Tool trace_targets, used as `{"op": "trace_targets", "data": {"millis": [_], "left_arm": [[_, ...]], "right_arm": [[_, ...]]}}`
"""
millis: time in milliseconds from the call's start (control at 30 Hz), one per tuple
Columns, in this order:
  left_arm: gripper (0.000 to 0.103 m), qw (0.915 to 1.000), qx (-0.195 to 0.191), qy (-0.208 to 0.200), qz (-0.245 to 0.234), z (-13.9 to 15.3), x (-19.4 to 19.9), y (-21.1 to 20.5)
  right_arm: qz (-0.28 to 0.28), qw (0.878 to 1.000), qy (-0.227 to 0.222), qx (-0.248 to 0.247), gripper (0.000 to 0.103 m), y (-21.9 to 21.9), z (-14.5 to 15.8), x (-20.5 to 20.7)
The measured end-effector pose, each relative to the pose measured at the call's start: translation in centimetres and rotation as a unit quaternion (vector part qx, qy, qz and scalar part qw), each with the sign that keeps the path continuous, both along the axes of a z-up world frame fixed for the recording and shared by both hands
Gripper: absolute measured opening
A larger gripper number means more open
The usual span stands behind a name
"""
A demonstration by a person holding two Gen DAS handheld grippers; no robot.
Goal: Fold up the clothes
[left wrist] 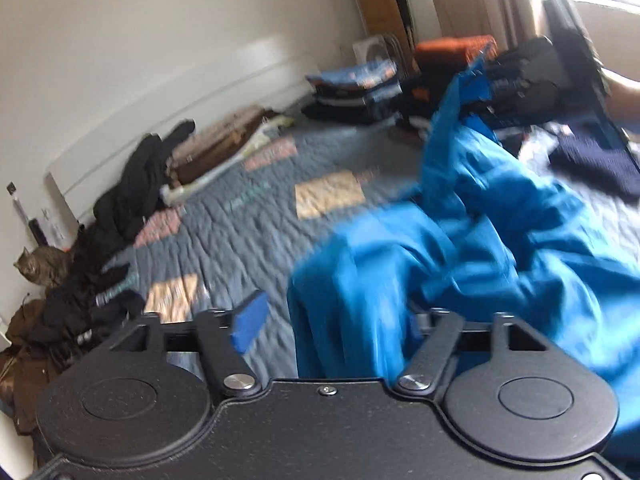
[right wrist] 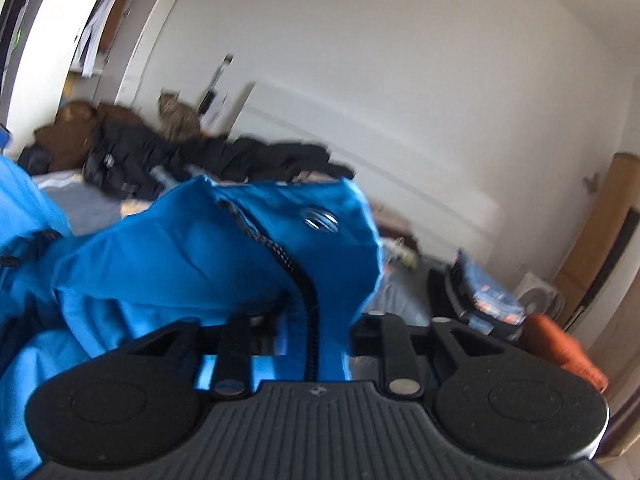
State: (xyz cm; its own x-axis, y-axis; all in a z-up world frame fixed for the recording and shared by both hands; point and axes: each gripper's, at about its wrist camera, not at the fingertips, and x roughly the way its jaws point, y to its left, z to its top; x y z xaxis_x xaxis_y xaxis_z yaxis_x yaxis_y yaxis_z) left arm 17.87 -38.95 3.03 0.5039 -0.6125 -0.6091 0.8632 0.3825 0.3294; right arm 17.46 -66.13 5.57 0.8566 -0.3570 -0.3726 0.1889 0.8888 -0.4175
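Note:
A bright blue jacket [left wrist: 460, 240] with a dark zipper [right wrist: 280, 252] lies crumpled on the quilted bed [left wrist: 240, 216]. In the left wrist view my left gripper [left wrist: 336, 320] stands open just above the bed. Its left blue pad [left wrist: 250, 320] is bare, and the right finger is hidden under the jacket's edge. My right gripper [left wrist: 484, 76] is further off at the upper right, and a peak of the blue cloth rises to its tips. In the right wrist view the jacket drapes over the right gripper [right wrist: 304, 312] and hides its fingers.
A stack of folded clothes [left wrist: 352, 88] and an orange item [left wrist: 452, 52] sit at the bed's far end. Black garments [left wrist: 136, 184] line the white headboard, and a tabby cat [left wrist: 40, 268] sits beside them. A dark navy garment [left wrist: 592, 160] lies at the right.

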Motion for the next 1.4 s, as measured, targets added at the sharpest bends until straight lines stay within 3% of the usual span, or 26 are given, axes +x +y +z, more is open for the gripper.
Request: {"op": "trace_targets", "data": {"millis": [33,133,233,367,533,600,733,800,900,933,1000,1033,1067,1167,1300,1400], "left_arm": [[0.09,1.0,0.0,0.001,0.007,0.1,-0.3,1.2],[0.09,0.999,-0.023,0.005,0.039,1.6,-1.3,5.4],[0.1,0.9941,-0.071,0.025,0.079,1.9,-2.6,9.6],[0.1,0.9909,-0.079,0.055,0.094,-0.7,-5.4,12.8],[0.1,0.9942,-0.002,0.069,0.083,-6.5,-7.8,13.2],[0.1,0.9941,0.028,0.084,0.063,-8.3,-8.4,12.8],[0.1,0.9921,0.077,0.097,0.022,-10.9,-9.5,11.1],[0.1,0.9885,0.092,0.119,0.013,-12.5,-9.3,10.3],[0.1,0.9848,0.126,0.119,-0.006,-14.5,-8.9,9.2],[0.097,0.9841,0.132,0.118,-0.013,-15.1,-8.9,9.1],[0.07,0.9828,0.136,0.122,-0.025,-15.9,-8.6,9.2],[0.048,0.9814,0.137,0.132,-0.027,-16.1,-8.2,9.3],[0.036,0.9805,0.133,0.143,-0.028,-16.0,-7.7,9.6],[0.023,0.9818,0.112,0.151,-0.026,-15.1,-6.3,10.7],[0.017,0.992,0.072,0.104,-0.002,-11.9,-4.7,12.6],[0.015,0.9972,0.044,0.054,0.027,-9.1,-2.9,13.8]], "right_arm": [[-0.01,1.0,0.006,-0.005,0.028,0.2,-1.3,0.2],[-0.041,0.999,0.018,-0.003,0.028,0.9,-4.0,0.5],[-0.058,0.998,0.013,0.027,0.028,-0.3,-3.3,-2.0],[-0.046,0.996,-0.004,0.082,0.033,0.5,-3.0,-7.8],[0.009,0.984,-0.016,0.175,0.052,4.8,-4.1,-14.2],[0.034,0.979,-0.013,0.199,0.055,7.3,-4.5,-16.1],[0.083,0.97,-0.006,0.226,0.062,12.2,-5.8,-17.6],[0.098,0.966,-0.008,0.239,0.065,13.8,-6.6,-17.4],[0.116,0.959,-0.014,0.257,0.068,15.4,-7.8,-17.1],[0.12,0.957,-0.012,0.264,0.069,15.6,-8.3,-16.8],[0.125,0.955,-0.002,0.27,0.069,15.8,-8.9,-16.0],[0.129,0.954,0.0,0.271,0.069,15.8,-9.1,-15.7],[0.134,0.953,0.001,0.27,0.069,15.9,-9.1,-15.5],[0.132,0.95,-0.017,0.283,0.069,15.4,-8.9,-15.2],[0.136,0.937,-0.023,0.321,0.069,14.7,-9.0,-14.9],[0.149,0.936,-0.011,0.32,0.069,15.0,-9.2,-14.9]]}}
